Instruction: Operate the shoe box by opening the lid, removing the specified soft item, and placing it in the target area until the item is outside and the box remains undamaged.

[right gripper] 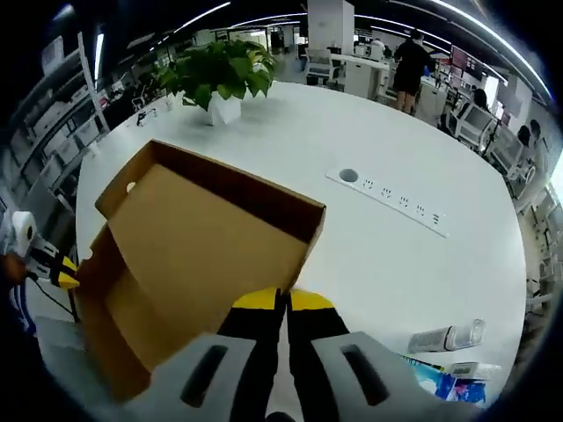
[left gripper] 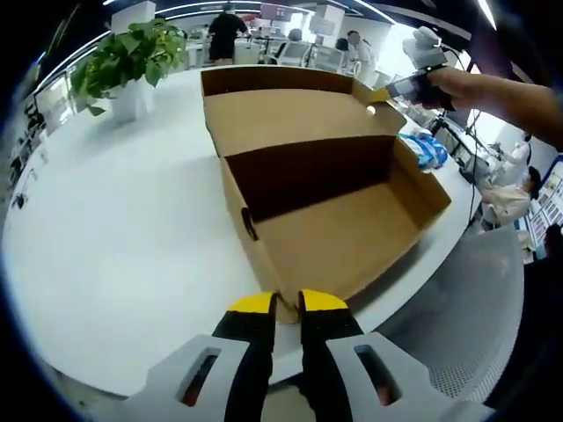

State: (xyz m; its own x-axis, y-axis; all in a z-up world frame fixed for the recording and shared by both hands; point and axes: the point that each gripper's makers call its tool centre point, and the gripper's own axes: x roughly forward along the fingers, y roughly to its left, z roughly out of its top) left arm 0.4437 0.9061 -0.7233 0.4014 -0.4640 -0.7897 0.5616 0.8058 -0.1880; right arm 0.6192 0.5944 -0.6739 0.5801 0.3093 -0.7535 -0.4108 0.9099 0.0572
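An open brown cardboard shoe box [left gripper: 334, 229] lies on the white round table [left gripper: 132, 246], its inside bare. The lid [left gripper: 290, 119] is folded back flat away from me. My left gripper [left gripper: 288, 303] is shut on the box's near corner, with cardboard between the yellow tips. The right gripper [left gripper: 413, 85], held by a hand, meets the lid's far right corner. In the right gripper view the box [right gripper: 193, 246] spreads to the left, and my right gripper [right gripper: 283, 299] is shut on its cardboard edge. A blue and white soft packet [left gripper: 424, 149] [right gripper: 444, 380] lies on the table beside the box.
A potted green plant [left gripper: 132, 61] [right gripper: 220, 70] stands at the table's far side. A power strip [right gripper: 387, 198] is set into the tabletop, with a white object [right gripper: 449, 337] near the packet. The table edge [left gripper: 413, 281] runs close by the box. People and desks fill the background.
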